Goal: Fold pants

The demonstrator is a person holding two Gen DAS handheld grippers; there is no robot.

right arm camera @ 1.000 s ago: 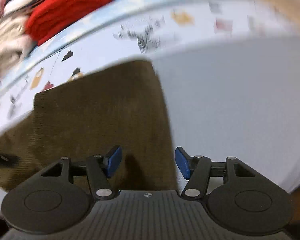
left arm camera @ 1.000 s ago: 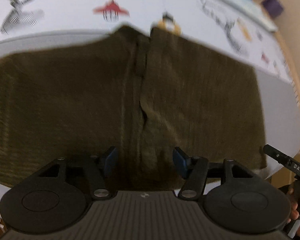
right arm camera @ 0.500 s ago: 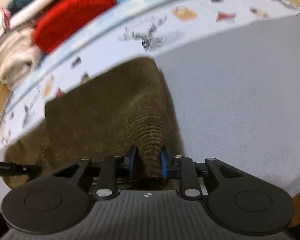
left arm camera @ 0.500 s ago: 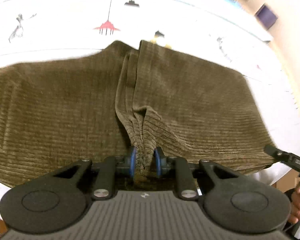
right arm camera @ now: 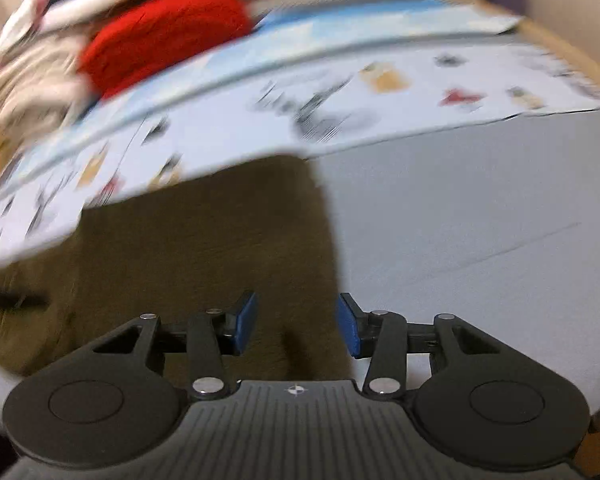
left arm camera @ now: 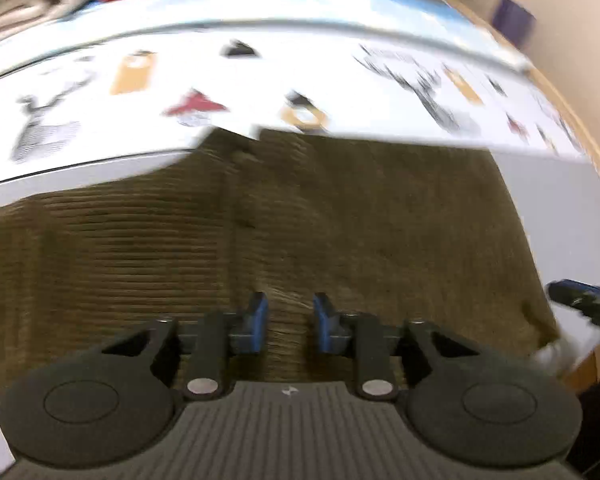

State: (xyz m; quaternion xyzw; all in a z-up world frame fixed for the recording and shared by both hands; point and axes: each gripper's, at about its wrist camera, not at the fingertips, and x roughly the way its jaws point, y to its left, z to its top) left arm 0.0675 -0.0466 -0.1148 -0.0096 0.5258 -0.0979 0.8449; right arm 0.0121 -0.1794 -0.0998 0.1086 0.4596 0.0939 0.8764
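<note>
Both grippers have let go since half a second back: the left gripper (left arm camera: pixel 287 322) then pinched a ridge of the olive-brown corduroy pants (left arm camera: pixel 340 216), which now lie flat, its jaws narrowly parted with cloth between but not visibly clamped. The right gripper (right arm camera: pixel 296 322) has just been opening, about half wide, the pants' right edge below its gap, unheld. I judge this a release after 1 fold. Both point steeply down over the grey mat (right arm camera: pixel 480 220).
</note>
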